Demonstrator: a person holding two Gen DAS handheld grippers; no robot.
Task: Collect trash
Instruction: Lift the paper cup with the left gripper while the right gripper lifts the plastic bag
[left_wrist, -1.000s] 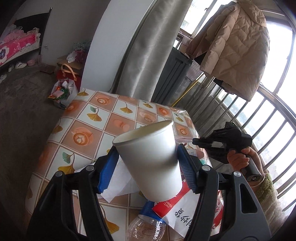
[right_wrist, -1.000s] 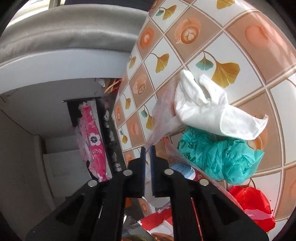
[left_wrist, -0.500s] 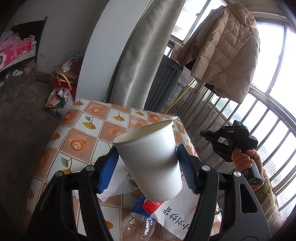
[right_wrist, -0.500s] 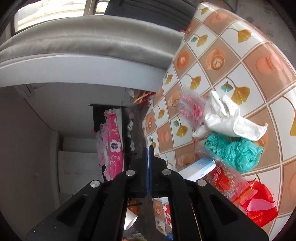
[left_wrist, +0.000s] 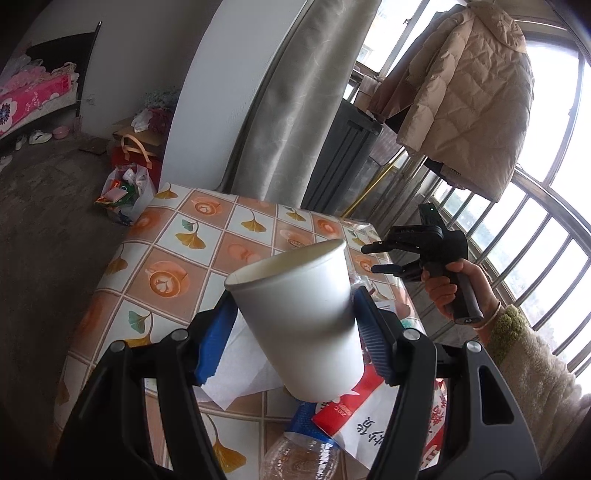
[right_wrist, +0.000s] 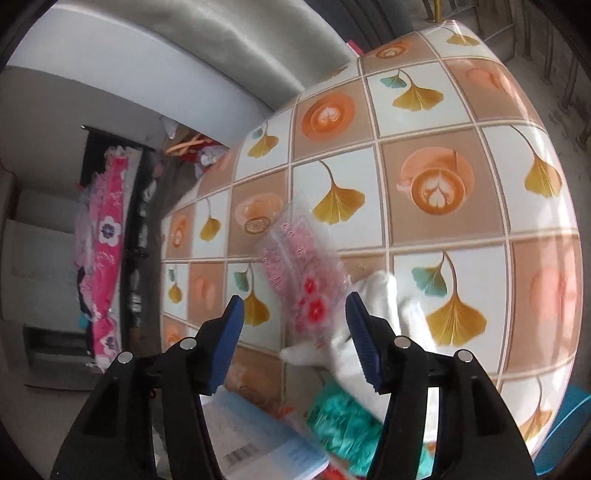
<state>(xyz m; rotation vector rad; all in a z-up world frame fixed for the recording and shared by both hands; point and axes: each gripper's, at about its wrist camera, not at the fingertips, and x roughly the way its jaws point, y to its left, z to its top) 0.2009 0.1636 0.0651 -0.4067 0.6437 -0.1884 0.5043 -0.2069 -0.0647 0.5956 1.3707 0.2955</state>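
At frame centre, left gripper (left_wrist: 291, 321) clamps white paper cup (left_wrist: 299, 317) above littered table (left_wrist: 170, 258); right gripper (right_wrist: 293, 321), jaws spread, over clear wrapper (right_wrist: 303, 273)

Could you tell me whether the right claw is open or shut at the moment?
Open. The right claw has its blue pads set wide apart, nothing clamped; a clear floral wrapper shows between them.

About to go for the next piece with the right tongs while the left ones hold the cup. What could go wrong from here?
1. The paper cup is tilted in the left tongs, gripped by its sides; squeezing harder may crush it, and any dregs could spill.
2. The right tongs are open over the clear floral wrapper, which overlaps the white tissue; closing may catch both or let the slick film slip.
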